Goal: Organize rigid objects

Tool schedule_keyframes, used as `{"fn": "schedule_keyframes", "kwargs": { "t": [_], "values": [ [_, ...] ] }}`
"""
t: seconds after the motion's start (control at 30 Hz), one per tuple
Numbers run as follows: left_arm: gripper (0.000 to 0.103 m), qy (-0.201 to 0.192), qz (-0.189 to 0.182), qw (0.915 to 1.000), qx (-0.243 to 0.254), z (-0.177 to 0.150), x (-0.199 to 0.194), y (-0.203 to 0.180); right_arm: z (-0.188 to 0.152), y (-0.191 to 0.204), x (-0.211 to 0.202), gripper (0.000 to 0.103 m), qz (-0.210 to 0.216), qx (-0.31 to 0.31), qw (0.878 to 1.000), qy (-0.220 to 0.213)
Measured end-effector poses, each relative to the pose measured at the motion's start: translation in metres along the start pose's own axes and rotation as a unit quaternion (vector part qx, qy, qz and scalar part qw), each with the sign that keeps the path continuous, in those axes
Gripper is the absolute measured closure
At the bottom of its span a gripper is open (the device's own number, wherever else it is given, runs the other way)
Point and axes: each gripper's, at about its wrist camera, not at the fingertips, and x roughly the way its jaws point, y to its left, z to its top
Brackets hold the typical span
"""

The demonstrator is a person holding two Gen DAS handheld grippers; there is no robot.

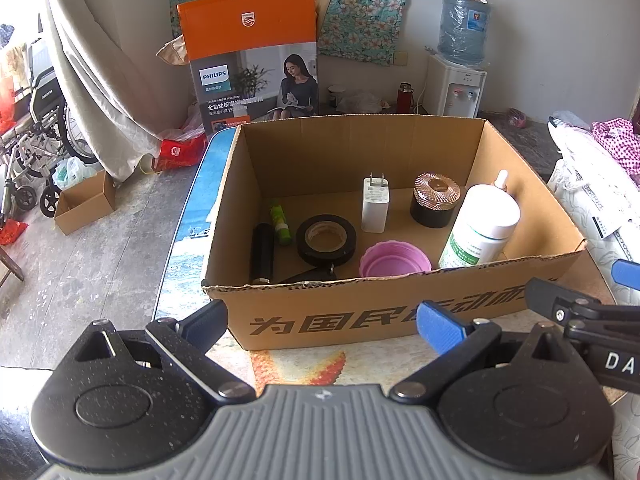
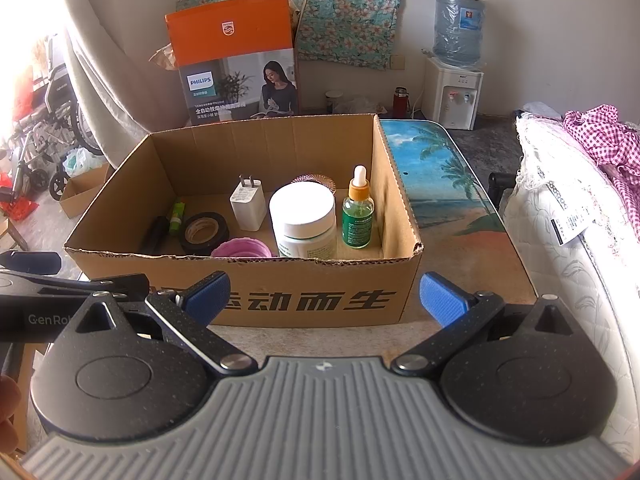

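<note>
Two grippers, left gripper (image 1: 322, 322) and right gripper (image 2: 325, 295), sit before the cardboard box (image 2: 280, 300), jaws spread wide, holding nothing. Inside the box: white charger (image 2: 247, 205), black tape roll (image 2: 204, 230), pink lid (image 2: 241, 249), white bottle (image 2: 303, 222), green dropper bottle (image 2: 358, 216), all upright or flat on its floor.

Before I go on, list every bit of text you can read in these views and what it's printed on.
"PHILIPS": orange box, with a line "全自动按摩..." below, partly blurred.
"为国民...动而" and "动而生": front of the carton, partly hidden by fingers.
"GenRo...": left gripper body, cut off.
"DA...": right gripper body, cut off.
Labels on the white bottle, dropper bottle, water jug and the paper tag: too small to read.
</note>
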Motion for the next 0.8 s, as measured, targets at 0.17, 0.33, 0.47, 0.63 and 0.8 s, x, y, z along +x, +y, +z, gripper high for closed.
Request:
{"fn": "schedule_keyframes", "kwargs": {
  "t": [0.17, 0.33, 0.47, 0.63, 0.8],
  "values": [
    [0.002, -0.002, 0.000, 1.0000, 0.002, 0.0006, -0.0003, -0.0022, -0.0009, -0.0040, -0.0003, 0.001, -0.001, 0.001, 1.000, -0.001],
    [0.002, -0.002, 0.000, 1.0000, 0.003, 0.0013, -0.0008, -0.0035, -0.0007, -0.0050, -0.0003, 0.001, -0.001, 0.000, 1.000, -0.002],
    [0.002, -0.002, 0.000, 1.0000, 0.003, 0.0019, -0.0010, -0.0040, -0.0008, -0.0057, -0.0001, 0.001, -0.001, 0.000, 1.000, -0.002],
    [0.002, -0.001, -0.001, 1.0000, 0.004, 0.0020, -0.0007, -0.0042, 0.0003, -0.0071, -0.0029, 0.001, -0.004, 0.001, 1.000, 0.000],
    [0.002, 0.007, -0.005, 0.9999, 0.006, 0.0028, 0.0020, -0.0059, 0.0004, -0.0089, -0.0033, 0.001, -0.007, 0.003, 1.000, 0.004]
  ]
}}
